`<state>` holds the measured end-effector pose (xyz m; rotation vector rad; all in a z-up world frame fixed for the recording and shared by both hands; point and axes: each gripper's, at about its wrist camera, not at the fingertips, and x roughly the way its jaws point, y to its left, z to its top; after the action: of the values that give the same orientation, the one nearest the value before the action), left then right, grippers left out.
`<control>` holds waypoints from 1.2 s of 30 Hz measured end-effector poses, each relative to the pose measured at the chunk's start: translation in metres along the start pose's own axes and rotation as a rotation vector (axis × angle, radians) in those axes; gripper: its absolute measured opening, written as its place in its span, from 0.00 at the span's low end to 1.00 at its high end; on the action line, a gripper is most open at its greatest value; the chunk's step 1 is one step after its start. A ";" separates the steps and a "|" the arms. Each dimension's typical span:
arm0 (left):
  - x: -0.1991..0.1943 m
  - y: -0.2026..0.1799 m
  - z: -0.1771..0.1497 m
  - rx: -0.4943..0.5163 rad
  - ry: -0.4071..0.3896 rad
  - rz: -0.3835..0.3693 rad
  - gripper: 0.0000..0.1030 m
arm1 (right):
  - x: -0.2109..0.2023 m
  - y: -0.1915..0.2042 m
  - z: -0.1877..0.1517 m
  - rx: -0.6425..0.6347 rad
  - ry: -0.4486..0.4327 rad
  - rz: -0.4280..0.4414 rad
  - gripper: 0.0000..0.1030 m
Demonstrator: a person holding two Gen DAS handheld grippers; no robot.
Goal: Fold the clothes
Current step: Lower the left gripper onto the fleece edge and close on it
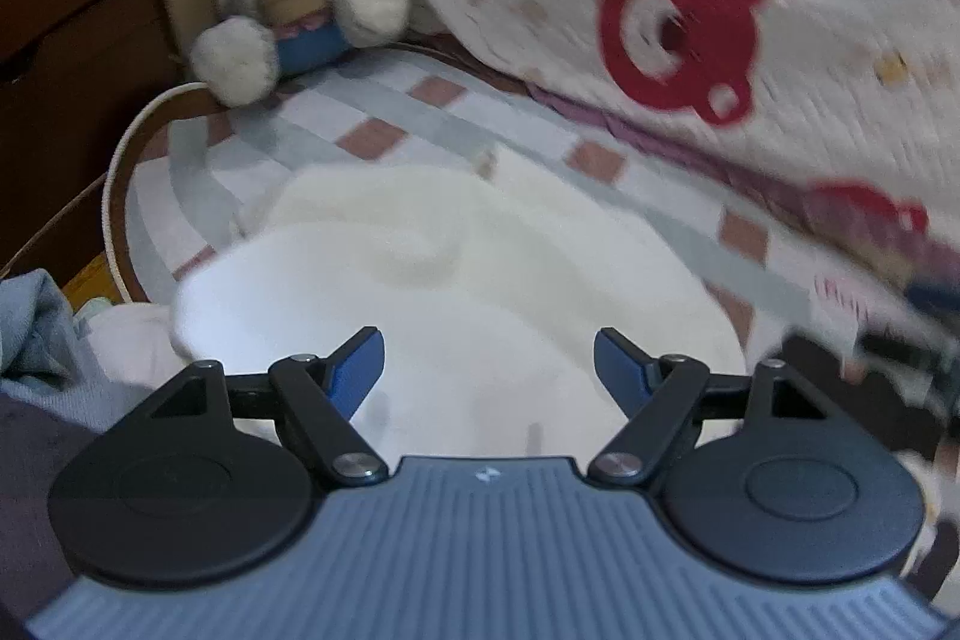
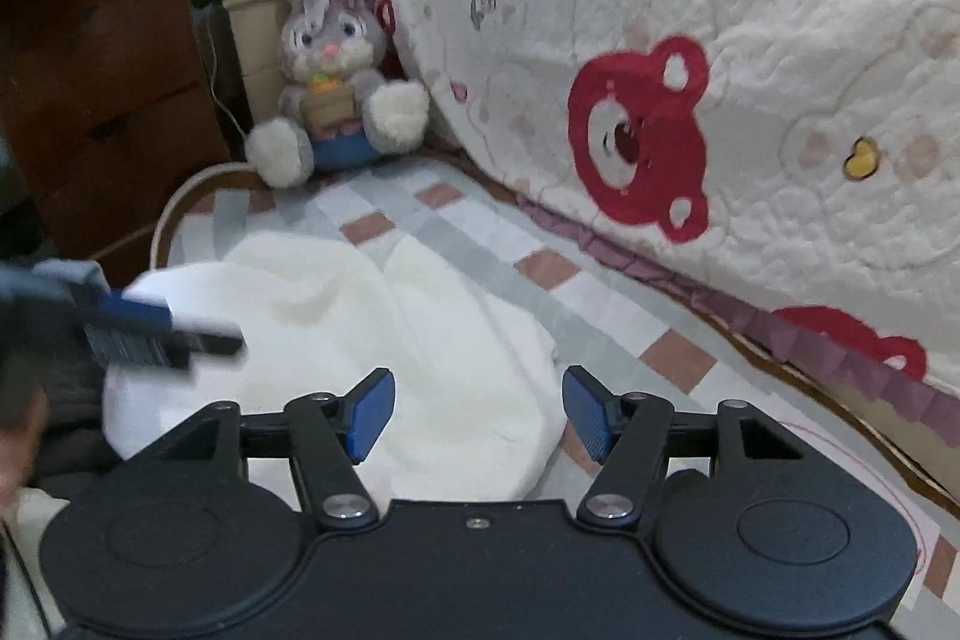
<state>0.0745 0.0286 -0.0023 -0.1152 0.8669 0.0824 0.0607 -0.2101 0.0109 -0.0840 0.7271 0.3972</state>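
Already the white garment (image 2: pixel 384 358) looks folded into a compact bundle on the checked mat (image 2: pixel 600 304), near the quilt (image 2: pixel 750 58), so I judge that little remains. Both the left gripper (image 1: pixel 487 364) and the right gripper (image 2: pixel 478 412) stand wide apart above it, holding nothing.

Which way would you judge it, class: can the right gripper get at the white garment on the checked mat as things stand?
Probably yes: the right gripper is open just above the white garment, and nothing lies between them.
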 end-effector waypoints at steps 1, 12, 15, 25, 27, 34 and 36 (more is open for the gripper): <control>0.003 0.005 0.005 -0.017 -0.004 0.015 0.75 | 0.009 -0.003 0.000 0.007 0.022 0.006 0.65; 0.041 0.063 -0.019 -0.157 0.055 0.160 0.75 | 0.064 -0.020 -0.026 0.297 0.187 0.118 0.65; 0.045 0.077 -0.026 -0.196 0.055 0.177 0.75 | 0.069 -0.028 -0.036 0.342 0.210 0.121 0.65; 0.053 0.087 -0.033 -0.298 0.047 0.198 0.81 | 0.107 -0.075 -0.082 0.677 0.266 0.155 0.66; 0.051 0.099 -0.036 -0.358 0.034 0.194 0.81 | 0.113 -0.082 -0.089 0.765 0.257 0.170 0.66; 0.084 0.118 -0.049 -0.416 0.187 0.197 0.93 | 0.129 -0.083 -0.085 0.752 0.279 0.202 0.66; 0.088 0.115 -0.051 -0.420 0.186 0.184 0.95 | 0.137 -0.085 -0.088 0.741 0.292 0.207 0.66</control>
<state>0.0788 0.1380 -0.1099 -0.4414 1.0354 0.4317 0.1302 -0.2622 -0.1505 0.6482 1.1375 0.2934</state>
